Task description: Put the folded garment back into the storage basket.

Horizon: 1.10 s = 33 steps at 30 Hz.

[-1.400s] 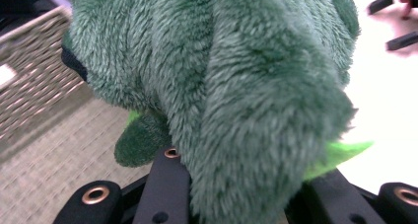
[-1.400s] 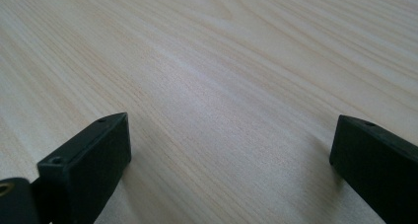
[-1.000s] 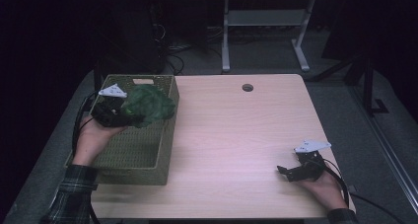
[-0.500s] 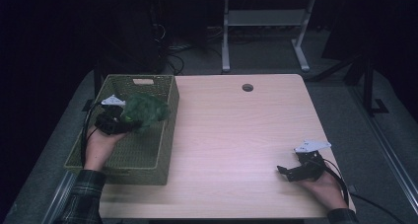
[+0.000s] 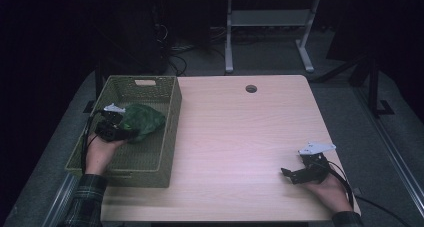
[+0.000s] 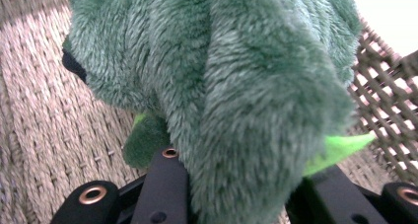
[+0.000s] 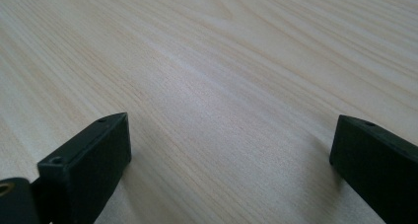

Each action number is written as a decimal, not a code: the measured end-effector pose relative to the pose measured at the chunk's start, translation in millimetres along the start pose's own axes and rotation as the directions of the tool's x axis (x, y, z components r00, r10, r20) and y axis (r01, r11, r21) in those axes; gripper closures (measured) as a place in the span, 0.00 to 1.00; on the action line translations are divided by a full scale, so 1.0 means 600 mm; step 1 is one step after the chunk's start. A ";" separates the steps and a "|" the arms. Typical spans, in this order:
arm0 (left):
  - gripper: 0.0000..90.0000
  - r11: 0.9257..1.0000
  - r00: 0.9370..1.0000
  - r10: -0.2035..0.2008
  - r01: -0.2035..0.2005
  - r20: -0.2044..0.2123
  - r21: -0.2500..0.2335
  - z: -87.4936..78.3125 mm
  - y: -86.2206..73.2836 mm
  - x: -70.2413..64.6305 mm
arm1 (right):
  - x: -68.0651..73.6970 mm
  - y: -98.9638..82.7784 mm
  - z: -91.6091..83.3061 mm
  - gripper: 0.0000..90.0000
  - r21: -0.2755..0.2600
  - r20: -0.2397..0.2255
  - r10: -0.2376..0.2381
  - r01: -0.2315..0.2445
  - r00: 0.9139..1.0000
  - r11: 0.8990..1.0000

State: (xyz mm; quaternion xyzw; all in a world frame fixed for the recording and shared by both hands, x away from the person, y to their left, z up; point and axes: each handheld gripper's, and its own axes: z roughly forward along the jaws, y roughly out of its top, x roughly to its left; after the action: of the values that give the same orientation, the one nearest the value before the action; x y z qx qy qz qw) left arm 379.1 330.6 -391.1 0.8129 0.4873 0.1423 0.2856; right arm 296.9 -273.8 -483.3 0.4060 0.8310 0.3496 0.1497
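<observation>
A dark green plush toy [image 5: 142,121] hangs low inside the woven olive basket [image 5: 116,164] at the table's left. My left gripper [image 5: 125,131] is shut on the toy, its black jaws pressing the fur from both sides in the left gripper view, where the plush toy [image 6: 236,81] shows a bright green felt tab [image 6: 337,150] above the basket's weave [image 6: 44,115]. Near the table's front right corner, my right gripper [image 5: 290,173] rests on the wood, held by a hand. The right gripper [image 7: 226,150] stands open over bare tabletop, with nothing between its jaws.
The light wooden table [image 5: 240,137] has a round cable hole [image 5: 251,88] near its far edge. The basket has a handle cutout [image 5: 145,82] in its far wall. Beyond the table stands a metal frame [image 5: 267,32] on a dark floor with cables.
My left gripper has carried the plush toy down and toward the near side, from above the basket's rim to low inside it. The right gripper has stayed put.
</observation>
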 end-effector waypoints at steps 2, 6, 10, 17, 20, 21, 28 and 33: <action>0.77 1.000 1.000 0.004 -0.004 -0.003 0.020 0.004 -0.002 0.000 | 0.001 0.000 0.000 0.02 0.001 -0.001 0.004 -0.004 1.000 1.000; 0.72 1.000 1.000 0.006 -0.005 -0.021 0.029 0.007 -0.003 0.001 | 0.001 0.000 0.000 0.02 0.001 -0.002 0.001 -0.001 1.000 1.000; 0.55 1.000 0.999 -0.016 0.017 -0.040 0.023 0.009 -0.006 0.005 | 0.001 -0.001 -0.001 0.02 0.001 -0.002 0.001 -0.001 1.000 1.000; 0.25 1.000 0.997 -0.020 0.021 -0.068 0.013 0.012 -0.007 0.006 | 0.001 -0.001 0.000 0.02 -0.001 -0.002 -0.003 0.003 1.000 1.000; 0.15 1.000 0.998 -0.021 0.022 -0.067 0.011 0.013 -0.007 0.007 | 0.001 -0.001 0.000 0.02 -0.001 -0.002 -0.003 0.003 1.000 1.000; 0.14 1.000 0.998 -0.022 0.022 -0.056 0.001 0.012 -0.007 0.007 | 0.001 -0.001 0.000 0.02 -0.001 -0.002 -0.004 0.004 1.000 1.000; 0.14 1.000 0.999 -0.023 0.023 -0.033 -0.019 0.003 -0.003 0.008 | 0.001 -0.001 0.000 0.02 -0.001 -0.002 -0.004 0.004 1.000 1.000; 0.15 0.999 0.999 -0.009 0.008 -0.040 -0.037 -0.015 0.011 0.004 | 0.001 -0.001 0.000 0.02 -0.001 -0.003 -0.003 0.003 1.000 1.000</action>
State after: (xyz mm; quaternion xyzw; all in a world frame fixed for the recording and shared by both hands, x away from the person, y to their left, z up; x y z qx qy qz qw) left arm 380.1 333.4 -380.0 0.8023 0.4937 0.1665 0.2914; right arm 296.3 -273.6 -483.4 0.4041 0.8317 0.3503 0.1495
